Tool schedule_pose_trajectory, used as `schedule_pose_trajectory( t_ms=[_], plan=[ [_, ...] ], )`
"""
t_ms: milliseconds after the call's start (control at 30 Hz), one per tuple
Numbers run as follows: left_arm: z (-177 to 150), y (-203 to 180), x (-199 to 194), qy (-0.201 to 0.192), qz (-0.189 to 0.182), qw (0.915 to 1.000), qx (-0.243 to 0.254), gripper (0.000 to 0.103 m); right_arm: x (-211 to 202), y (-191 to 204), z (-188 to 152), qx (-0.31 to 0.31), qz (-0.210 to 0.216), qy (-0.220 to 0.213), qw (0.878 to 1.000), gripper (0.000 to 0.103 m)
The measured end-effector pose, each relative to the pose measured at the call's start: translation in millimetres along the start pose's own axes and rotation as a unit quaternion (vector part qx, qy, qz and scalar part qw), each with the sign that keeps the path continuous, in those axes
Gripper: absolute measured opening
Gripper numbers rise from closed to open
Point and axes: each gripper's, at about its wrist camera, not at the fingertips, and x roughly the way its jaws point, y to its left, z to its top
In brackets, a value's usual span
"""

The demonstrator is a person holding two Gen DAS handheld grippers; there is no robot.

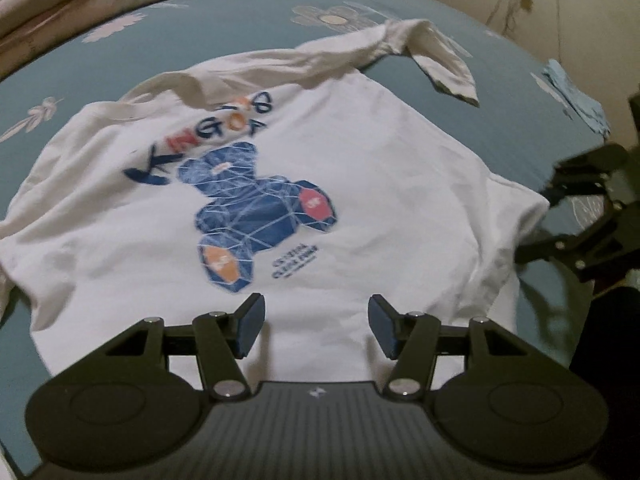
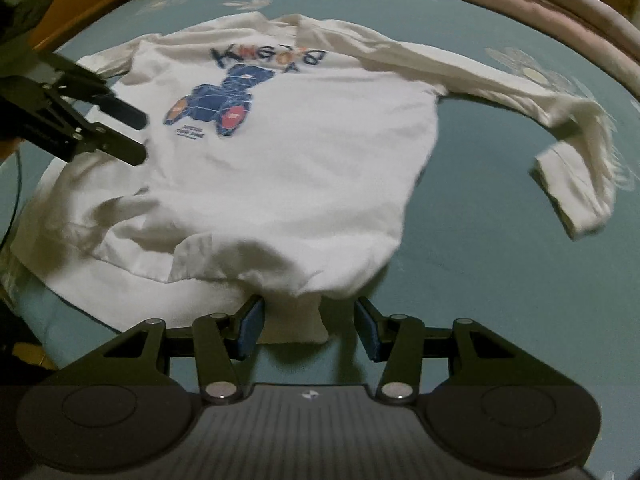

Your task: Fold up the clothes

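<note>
1. Right wrist view: right gripper (image 2: pixel 308 326) spread wide, empty, at the sweatshirt (image 2: pixel 280 152) hem.
2. Left gripper (image 1: pixel 316 326) likewise wide over the front; sweatshirt flat on the floral bedsheet (image 2: pixel 480 280).
3. Far sleeve (image 2: pixel 568 152) lies bunched; folding now risks trapping wrinkles.

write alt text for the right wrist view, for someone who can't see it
A white long-sleeved shirt with a blue bear print lies spread on a teal flowered bedsheet, one sleeve stretched out to the right. The open right gripper hovers at its near hem; the left gripper, also open, reaches in from the left.
</note>
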Motion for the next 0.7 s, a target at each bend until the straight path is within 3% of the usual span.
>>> schedule_pose_trajectory(
  t_ms=[233,300,400,700],
  plan=[
    [5,-9,10,0.013,-0.002,0.9998,0.015,0.06,18,-9,7,0.018,0.044,-0.001,0.999,0.051],
    [6,-10,11,0.015,-0.004,0.9997,0.016,0.06,16,-12,9,0.054,0.055,0.011,0.997,0.023],
    [10,-11,14,0.018,-0.009,0.9996,0.02,0.061,10,-13,9,0.097,0.055,0.035,0.993,0.013],
    [12,-12,27,0.03,-0.01,0.999,0.033,0.062,-24,-9,-11,0.199,0.058,0.088,0.974,0.008]
  ],
)
